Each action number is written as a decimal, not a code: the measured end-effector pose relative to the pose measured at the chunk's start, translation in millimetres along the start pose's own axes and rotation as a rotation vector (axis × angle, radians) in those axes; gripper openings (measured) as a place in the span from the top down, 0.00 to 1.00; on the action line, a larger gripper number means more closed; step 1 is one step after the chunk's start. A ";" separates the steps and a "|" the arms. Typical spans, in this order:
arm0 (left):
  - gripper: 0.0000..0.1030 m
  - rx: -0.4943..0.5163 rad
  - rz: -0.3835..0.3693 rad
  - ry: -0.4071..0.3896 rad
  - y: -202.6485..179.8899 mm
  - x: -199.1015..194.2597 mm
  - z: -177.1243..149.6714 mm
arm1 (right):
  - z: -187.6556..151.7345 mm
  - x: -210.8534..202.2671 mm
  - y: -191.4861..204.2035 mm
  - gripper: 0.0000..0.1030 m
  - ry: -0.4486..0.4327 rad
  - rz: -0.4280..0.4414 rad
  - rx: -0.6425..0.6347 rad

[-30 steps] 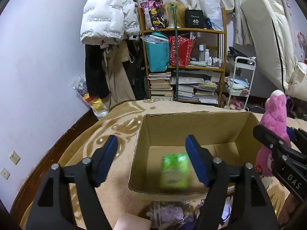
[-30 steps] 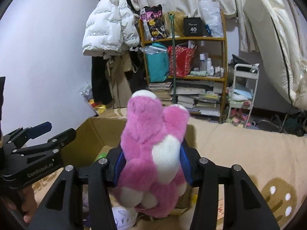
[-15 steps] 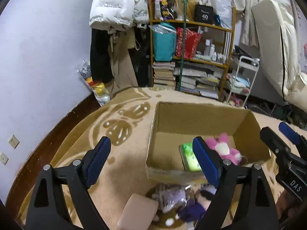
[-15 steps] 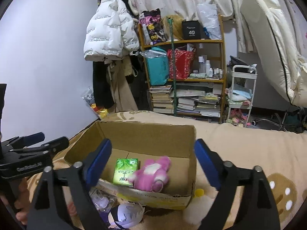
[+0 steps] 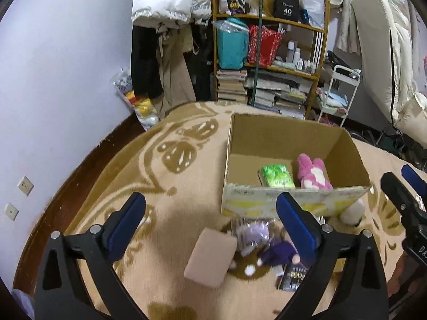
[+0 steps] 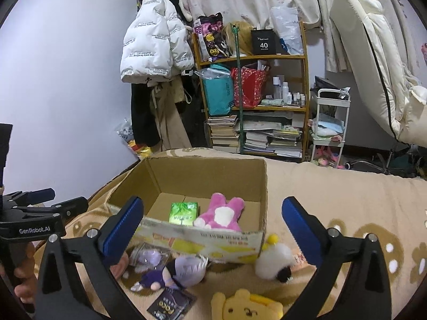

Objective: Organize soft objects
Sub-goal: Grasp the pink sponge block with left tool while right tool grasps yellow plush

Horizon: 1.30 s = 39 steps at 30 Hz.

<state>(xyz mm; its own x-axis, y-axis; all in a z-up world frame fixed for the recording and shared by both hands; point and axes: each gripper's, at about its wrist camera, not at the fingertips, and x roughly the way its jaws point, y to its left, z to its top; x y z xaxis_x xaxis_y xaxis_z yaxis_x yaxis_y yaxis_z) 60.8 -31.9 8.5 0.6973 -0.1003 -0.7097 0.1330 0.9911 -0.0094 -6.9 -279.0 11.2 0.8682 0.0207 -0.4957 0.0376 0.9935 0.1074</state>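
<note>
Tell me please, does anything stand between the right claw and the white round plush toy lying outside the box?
Nothing visible does. The right claw is open and empty, its jaws still opening. The white round plush lies on the blanket below it, against the cardboard box corner, with open space above.

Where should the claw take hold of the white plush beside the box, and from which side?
Grip the white plush across its round white middle, coming from above. It lies free on the blanket at the box's near corner; the body looks widest and softest there, while the small yellow and black ends would likely slip.
</note>
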 end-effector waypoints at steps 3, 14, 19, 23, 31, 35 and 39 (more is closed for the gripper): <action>0.05 -0.004 0.007 0.039 5.2 -2.0 -8.2 | -3.6 -12.8 1.7 0.00 0.001 -0.027 -0.022; 0.05 0.039 0.042 0.118 -1.9 -2.2 -25.8 | -20.3 -25.2 -8.5 0.00 0.083 -0.087 0.031; 0.05 0.041 0.042 0.190 -2.0 16.3 -30.1 | -28.1 -19.5 -11.1 0.00 0.126 -0.118 0.039; 0.05 0.026 0.037 0.254 0.3 35.6 -31.4 | -36.5 -8.0 -14.5 0.00 0.180 -0.133 0.048; 0.05 -0.025 0.026 0.420 9.2 76.4 -40.2 | -58.5 26.7 -33.6 0.00 0.353 -0.126 0.151; 0.05 -0.018 0.040 0.449 8.5 86.5 -42.7 | -69.0 38.2 -40.6 0.00 0.419 -0.105 0.202; 0.05 -0.005 0.041 0.505 5.5 102.7 -47.0 | -77.7 48.7 -44.7 0.00 0.474 -0.111 0.224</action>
<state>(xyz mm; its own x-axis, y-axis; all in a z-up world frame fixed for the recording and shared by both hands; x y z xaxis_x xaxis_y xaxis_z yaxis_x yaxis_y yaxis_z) 100.2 -32.6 -97.5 0.2745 -0.0077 -0.9616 0.1089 0.9938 0.0231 -4.7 -313.7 -84.7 0.5366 0.0167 -0.8437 0.2659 0.9455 0.1878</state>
